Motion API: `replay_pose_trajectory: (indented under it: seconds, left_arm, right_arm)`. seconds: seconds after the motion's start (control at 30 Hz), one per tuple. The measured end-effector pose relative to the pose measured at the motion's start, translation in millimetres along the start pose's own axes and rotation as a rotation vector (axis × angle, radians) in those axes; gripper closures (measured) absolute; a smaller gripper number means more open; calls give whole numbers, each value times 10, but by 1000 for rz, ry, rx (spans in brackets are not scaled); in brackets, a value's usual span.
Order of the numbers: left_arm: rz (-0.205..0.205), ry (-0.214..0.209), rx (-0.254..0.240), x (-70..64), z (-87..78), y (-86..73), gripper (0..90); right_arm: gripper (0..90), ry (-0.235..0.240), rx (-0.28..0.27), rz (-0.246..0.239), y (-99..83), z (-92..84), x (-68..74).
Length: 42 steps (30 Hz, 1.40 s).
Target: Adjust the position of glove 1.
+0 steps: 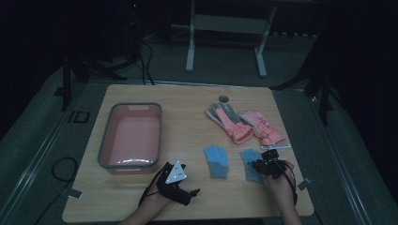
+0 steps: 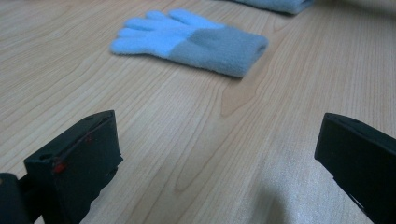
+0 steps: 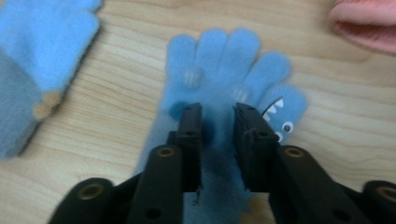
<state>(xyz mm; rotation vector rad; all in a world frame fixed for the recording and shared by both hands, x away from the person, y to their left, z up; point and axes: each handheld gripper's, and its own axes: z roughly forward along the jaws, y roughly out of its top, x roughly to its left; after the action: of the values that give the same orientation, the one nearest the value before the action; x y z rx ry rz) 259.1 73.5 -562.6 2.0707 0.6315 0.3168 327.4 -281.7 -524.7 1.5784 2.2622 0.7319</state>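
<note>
Two light blue gloves lie near the table's front edge. The left blue glove has a grey cuff and lies flat on its own. The right blue glove has a small toothed face on its thumb. My right gripper points down on its palm, its jaws drawn close with glove fabric bunched between them. My left gripper rests low over bare wood, left of the gloves, with its jaws wide apart and nothing between them.
A pink basin with a grey rim stands empty on the left half of the table. A grey-and-pink glove and a pink glove lie behind the blue ones. A small grey disc sits near the far edge.
</note>
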Motion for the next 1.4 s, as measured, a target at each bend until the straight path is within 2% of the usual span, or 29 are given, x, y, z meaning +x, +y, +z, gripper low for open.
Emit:
replay_pose_trajectory:
  seconds: [0.03,0.1,0.3,0.37,0.5,0.6,0.67,0.8,0.83,0.87,0.97,1.07,1.2,1.3,1.4]
  left_arm:
    - [-2,1,1,1,1,1,3]
    - [-2,-2,4,5,4,2,3]
    - [-9,-8,1,18,0,1,3]
    - [-7,-9,4,15,3,2,3]
    - [-6,-10,8,14,10,4,3]
    - [-8,-12,12,17,10,5,3]
    - [-4,-12,11,14,12,5,3]
    - [1,-16,19,14,17,8,3]
    - [1,-16,19,14,17,8,3]
    - [-3,-15,16,13,16,7,3]
    - [-5,-12,11,12,12,5,3]
    - [-6,-11,9,12,11,4,3]
    - [-4,-13,14,17,12,7,3]
    - [-1,-10,11,13,11,6,3]
    - [1,-9,11,11,12,6,3]
  right_arm:
    - [689,0,-5,-11,11,-32,-25]
    - [665,12,-17,-64,31,-96,-54]
    - [645,99,-12,-276,70,-158,-126]
    - [635,129,-3,-314,53,-145,-134]
    - [612,120,12,-339,-3,-74,-118]
    - [623,128,26,-337,-34,0,-131]
    - [657,144,38,-326,-47,32,-141]
    - [800,151,22,-343,-70,37,-139]
    - [800,151,22,-343,-70,37,-139]
    - [816,153,16,-328,-80,39,-136]
    - [857,119,1,-285,-97,29,-88]
    - [864,99,-26,-273,-61,-45,-20]
    - [865,79,-97,-277,103,-270,99]
    - [865,110,-131,-299,279,-436,218]
    - [865,145,-149,-340,432,-513,380]
